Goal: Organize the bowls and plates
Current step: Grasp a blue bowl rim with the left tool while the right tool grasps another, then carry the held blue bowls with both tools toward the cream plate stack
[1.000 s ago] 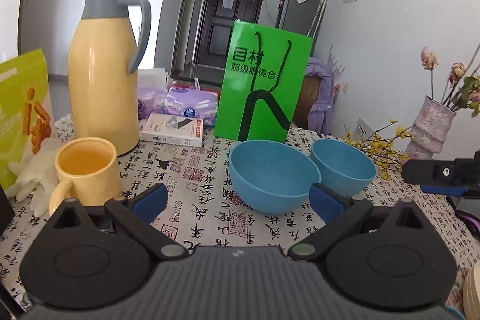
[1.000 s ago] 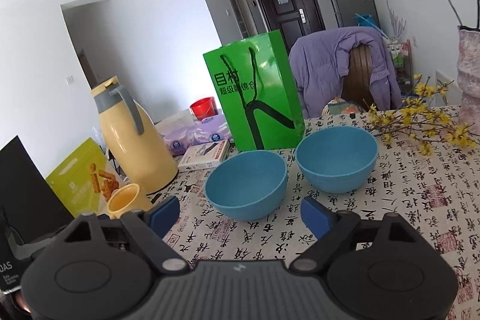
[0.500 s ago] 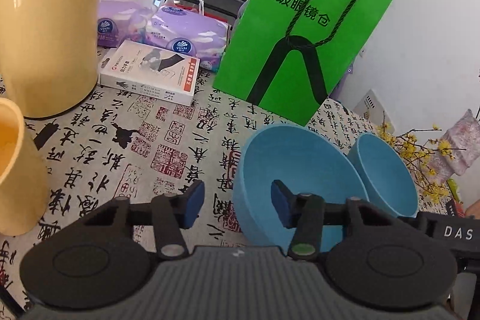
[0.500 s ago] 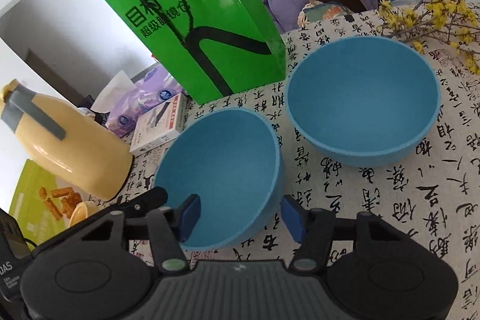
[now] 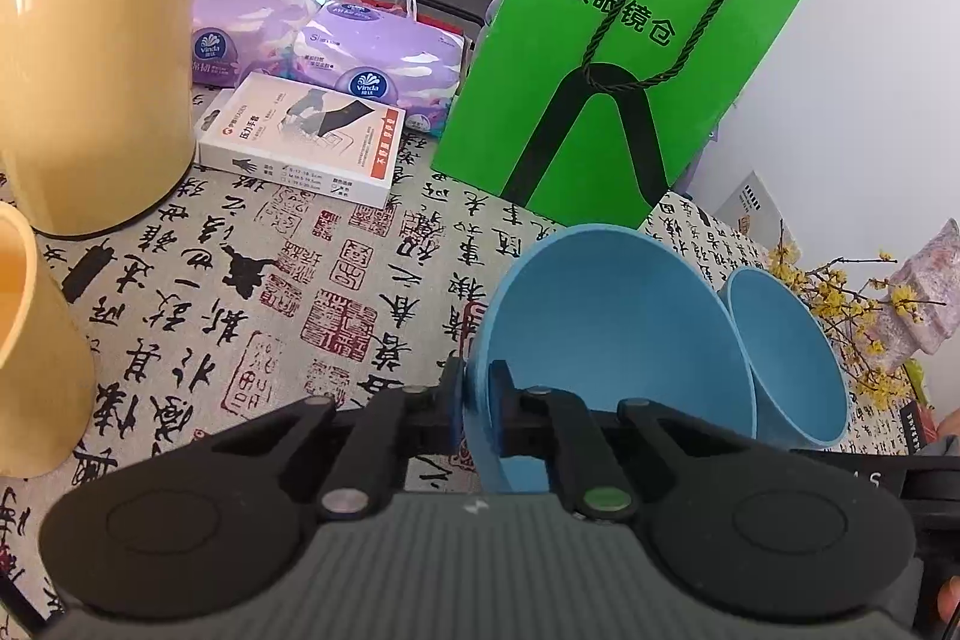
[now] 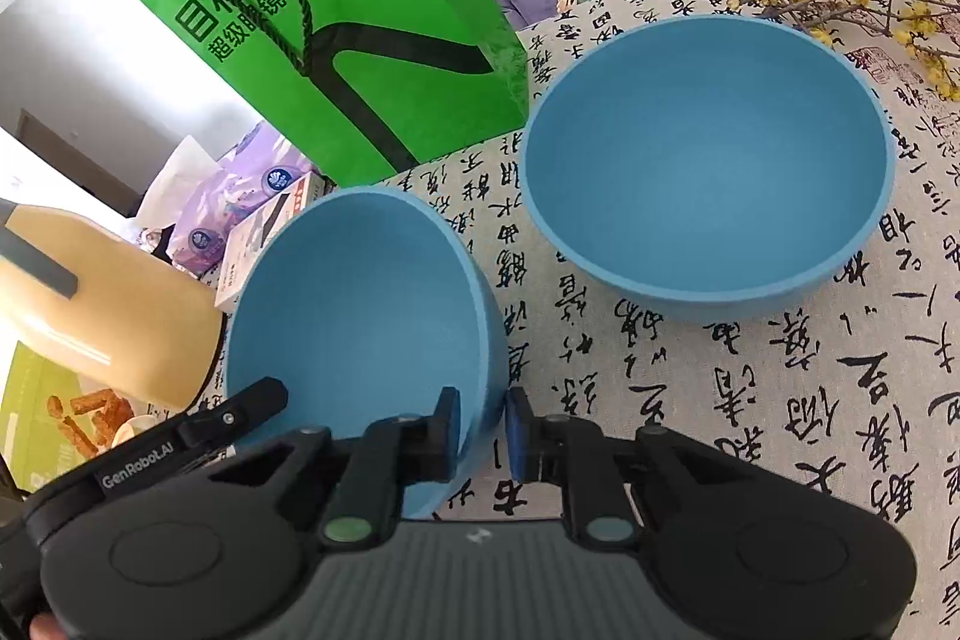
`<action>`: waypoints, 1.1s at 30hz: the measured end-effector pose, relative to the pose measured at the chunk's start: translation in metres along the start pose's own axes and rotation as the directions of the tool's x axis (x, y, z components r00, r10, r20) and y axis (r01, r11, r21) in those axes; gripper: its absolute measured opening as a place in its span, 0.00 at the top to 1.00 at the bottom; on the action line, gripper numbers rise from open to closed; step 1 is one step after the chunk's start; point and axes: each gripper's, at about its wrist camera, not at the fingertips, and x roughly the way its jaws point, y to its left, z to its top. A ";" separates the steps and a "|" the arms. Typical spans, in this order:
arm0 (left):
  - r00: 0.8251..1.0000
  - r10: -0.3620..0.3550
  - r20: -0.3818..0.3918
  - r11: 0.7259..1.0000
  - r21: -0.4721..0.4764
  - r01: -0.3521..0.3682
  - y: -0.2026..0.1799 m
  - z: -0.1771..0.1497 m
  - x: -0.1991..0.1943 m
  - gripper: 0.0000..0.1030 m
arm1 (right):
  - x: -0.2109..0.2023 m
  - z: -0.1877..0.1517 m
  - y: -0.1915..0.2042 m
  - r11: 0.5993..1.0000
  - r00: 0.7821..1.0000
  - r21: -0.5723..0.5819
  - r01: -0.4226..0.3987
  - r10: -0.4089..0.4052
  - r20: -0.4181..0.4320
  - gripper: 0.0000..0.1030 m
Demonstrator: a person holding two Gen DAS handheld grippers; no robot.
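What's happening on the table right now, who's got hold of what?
Both handheld grippers have just been closing on the same blue bowl, the nearer bowl. The left gripper pinches one side of its rim and the right gripper pinches the opposite side, each with one finger inside and one outside. The second blue bowl sits untouched beside it on the calligraphy-print tablecloth, in front of the green paper bag. Nothing is stacked yet.
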 end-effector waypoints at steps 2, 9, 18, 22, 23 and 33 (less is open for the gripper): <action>1.000 0.015 0.010 1.000 0.008 -0.015 -0.002 -0.003 -0.011 0.92 | -0.006 -0.005 0.003 1.000 1.000 0.002 -0.003 0.003 -0.001 0.86; 0.996 0.045 0.076 0.999 0.024 -0.047 -0.005 -0.024 -0.074 0.92 | -0.046 -0.033 0.025 0.999 0.999 -0.033 -0.035 0.035 0.018 0.87; 0.979 0.059 0.197 0.998 0.014 -0.063 0.004 -0.091 -0.180 0.92 | -0.112 -0.118 0.044 0.991 0.993 -0.066 -0.116 0.118 0.024 0.87; 0.961 0.084 0.262 0.994 0.038 -0.098 0.004 -0.132 -0.219 0.91 | -0.137 -0.167 0.048 0.988 0.991 -0.085 -0.128 0.132 0.034 0.87; 0.958 0.085 0.273 0.994 0.041 -0.100 0.005 -0.141 -0.227 0.91 | -0.142 -0.179 0.049 0.988 0.991 -0.089 -0.127 0.130 0.036 0.87; 0.946 0.058 0.319 0.998 0.000 -0.061 0.031 -0.269 -0.300 0.91 | -0.205 -0.313 0.047 0.971 0.976 -0.227 -0.072 0.115 0.183 0.88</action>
